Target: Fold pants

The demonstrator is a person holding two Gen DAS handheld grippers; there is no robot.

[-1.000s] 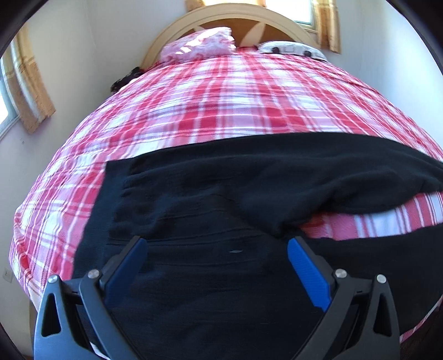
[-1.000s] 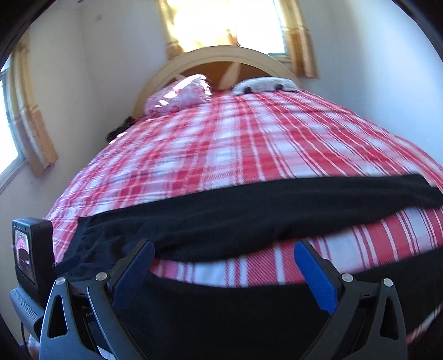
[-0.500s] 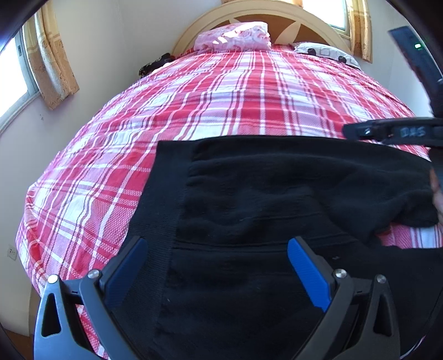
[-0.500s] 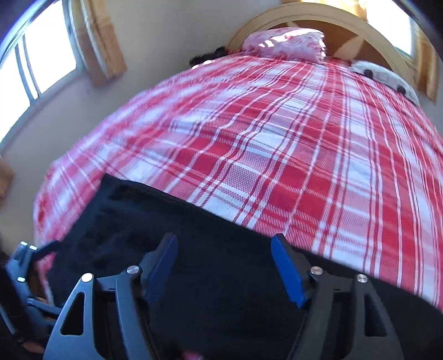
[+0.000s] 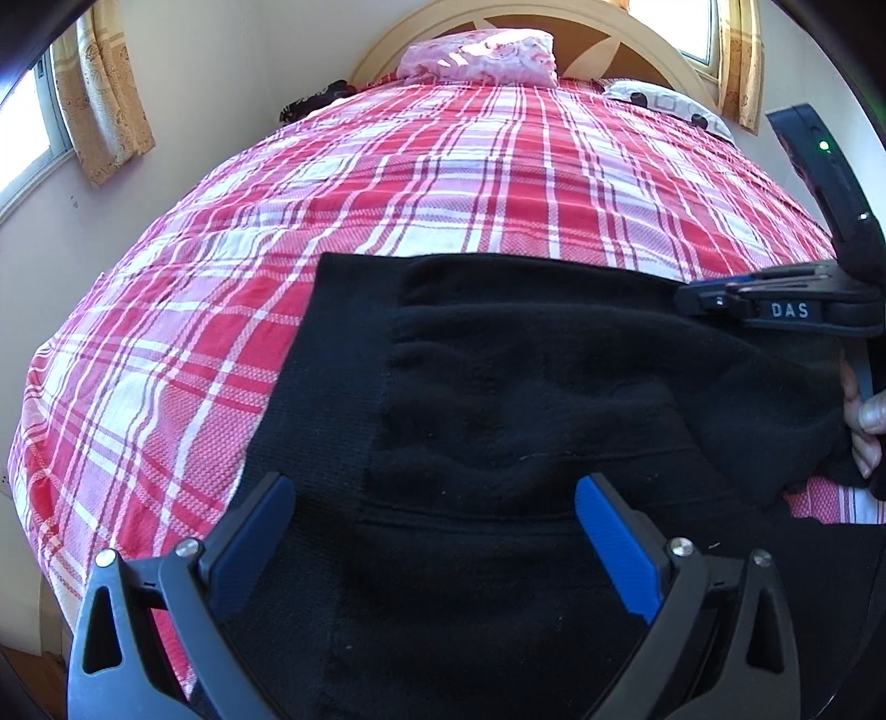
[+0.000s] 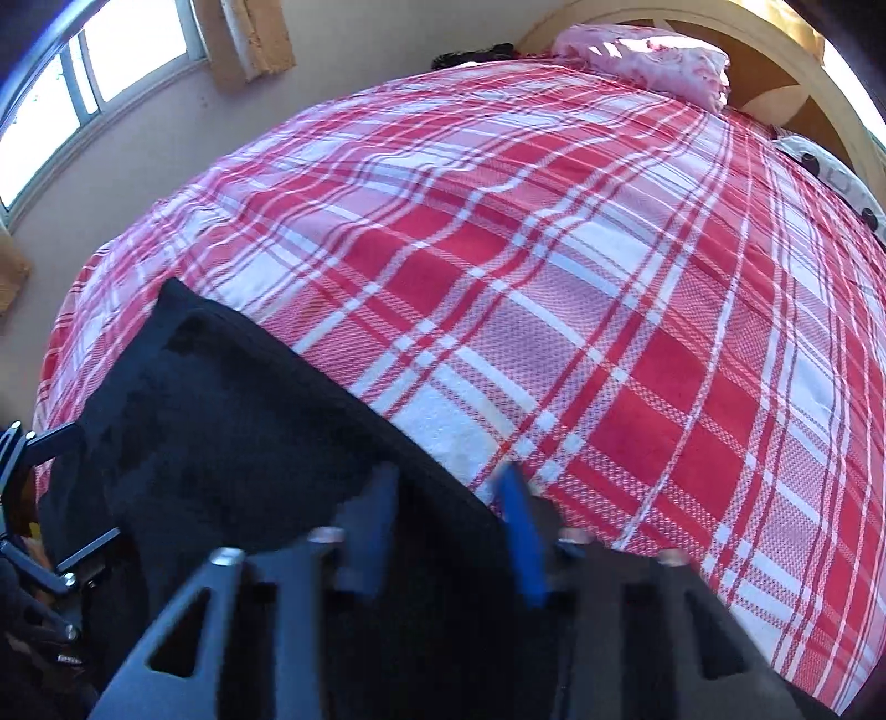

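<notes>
Black pants (image 5: 526,399) lie flat on the red plaid bed, waistband (image 5: 315,387) to the left, one leg lying over the other. My left gripper (image 5: 434,515) is wide open and empty, hovering over the waist area. My right gripper (image 6: 448,498) sits over the far edge of the pants (image 6: 232,421); its blue pads have narrowed to a small gap around the fabric edge, blurred by motion. In the left wrist view the right gripper (image 5: 775,310) comes in from the right at the pants' upper edge.
The red and white plaid bedspread (image 5: 443,183) covers the whole bed. A pink pillow (image 5: 476,55) and a patterned pillow (image 5: 664,105) lie against the wooden headboard. Windows with curtains (image 6: 243,39) are on the left wall. The bed's left edge (image 5: 33,421) drops off.
My right gripper has swung left to the pants' far edge and its fingers have closed from wide open to a narrow gap. My left gripper shifted toward the waistband and stays open.
</notes>
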